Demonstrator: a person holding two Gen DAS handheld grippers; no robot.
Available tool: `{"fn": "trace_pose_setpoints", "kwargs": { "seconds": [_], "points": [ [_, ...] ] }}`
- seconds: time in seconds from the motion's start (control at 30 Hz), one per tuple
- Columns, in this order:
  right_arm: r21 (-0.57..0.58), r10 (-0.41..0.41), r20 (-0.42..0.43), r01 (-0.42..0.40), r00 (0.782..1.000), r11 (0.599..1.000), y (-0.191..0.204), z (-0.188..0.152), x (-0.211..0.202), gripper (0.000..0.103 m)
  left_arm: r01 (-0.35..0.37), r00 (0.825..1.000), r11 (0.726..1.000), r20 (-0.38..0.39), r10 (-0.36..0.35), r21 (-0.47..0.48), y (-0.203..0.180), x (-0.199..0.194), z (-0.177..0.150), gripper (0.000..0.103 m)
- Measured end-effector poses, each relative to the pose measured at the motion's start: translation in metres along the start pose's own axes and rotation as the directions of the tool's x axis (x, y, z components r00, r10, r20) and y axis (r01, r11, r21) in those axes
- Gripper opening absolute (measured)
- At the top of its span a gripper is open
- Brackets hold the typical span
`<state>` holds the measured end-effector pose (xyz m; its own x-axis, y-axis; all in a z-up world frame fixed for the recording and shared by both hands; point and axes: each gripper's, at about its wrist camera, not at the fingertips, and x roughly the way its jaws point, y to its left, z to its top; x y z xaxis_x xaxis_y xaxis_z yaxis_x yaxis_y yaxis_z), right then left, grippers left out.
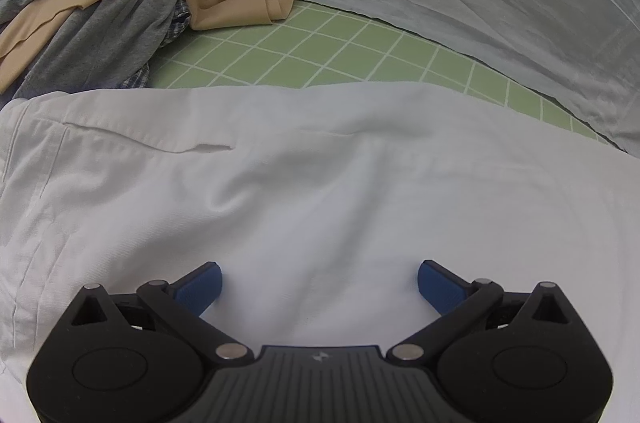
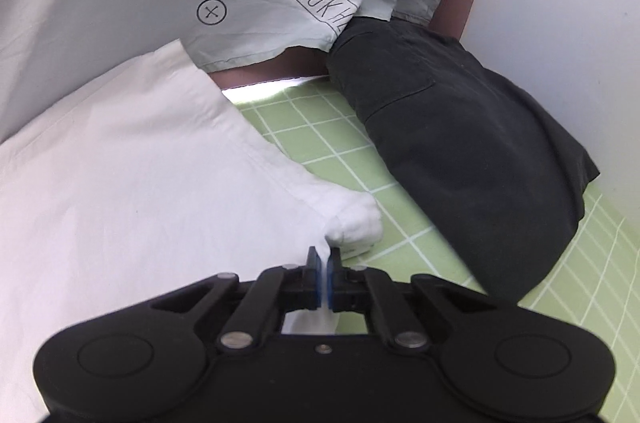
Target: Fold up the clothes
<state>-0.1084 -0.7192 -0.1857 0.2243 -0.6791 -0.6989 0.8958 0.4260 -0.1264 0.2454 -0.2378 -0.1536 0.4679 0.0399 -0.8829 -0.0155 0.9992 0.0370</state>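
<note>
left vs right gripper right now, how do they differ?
The left gripper has its jaws spread wide; the right gripper has them closed. The left gripper holds nothing and sits over the flat middle of the white garment; the right gripper pinches that garment's bunched corner by the green grid sheet. Shared: black bodies, blue finger pads.

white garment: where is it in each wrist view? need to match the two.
Left wrist: white garment fills the lower half, spread under the open left tool.
Right wrist: it fills the left side, its corner pinched in the shut right tool.
Shared landmark: green grid sheet, beyond the garment in both.
</note>
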Motion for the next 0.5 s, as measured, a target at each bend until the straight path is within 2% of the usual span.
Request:
{"fn": "trace_pose_setpoints", "kwargs": {
  "seconds": [0.07, 0.17, 0.27, 0.4, 0.5],
  "points": [
    [0.025, -0.038, -0.012, 0.038, 0.999, 0.999, -0.013, -0.006, -0.004, 0.002, 0.028, 0.999, 0.999, -0.019, -0.027, 0.022, -0.003, 0.0, -0.001, 0.103],
    [0.06, -0.093, -0.031, 0.095, 0.995, 0.994, -0.032, -0.016, -0.011, 0.002, 0.034, 0.999, 0.993, -0.009, -0.033, 0.109, -0.014, -0.004, -0.006, 0.103],
    [0.058, -0.11, -0.043, 0.113, 0.993, 0.992, -0.045, -0.021, -0.015, 0.003, 0.005, 1.0, 0.987, 0.023, -0.008, 0.162, -0.017, -0.007, -0.008, 0.103],
    [0.009, -0.114, -0.052, 0.115, 0.992, 0.993, -0.044, -0.02, -0.015, 0.003, -0.019, 0.999, 0.995, 0.029, 0.016, 0.102, 0.002, -0.004, 0.0, 0.103],
    [-0.004, -0.14, -0.045, 0.14, 0.989, 0.99, -0.039, -0.021, -0.013, 0.003, 0.008, 1.0, 0.999, 0.022, -0.009, 0.041, 0.024, 0.001, 0.006, 0.103]
  ]
}}
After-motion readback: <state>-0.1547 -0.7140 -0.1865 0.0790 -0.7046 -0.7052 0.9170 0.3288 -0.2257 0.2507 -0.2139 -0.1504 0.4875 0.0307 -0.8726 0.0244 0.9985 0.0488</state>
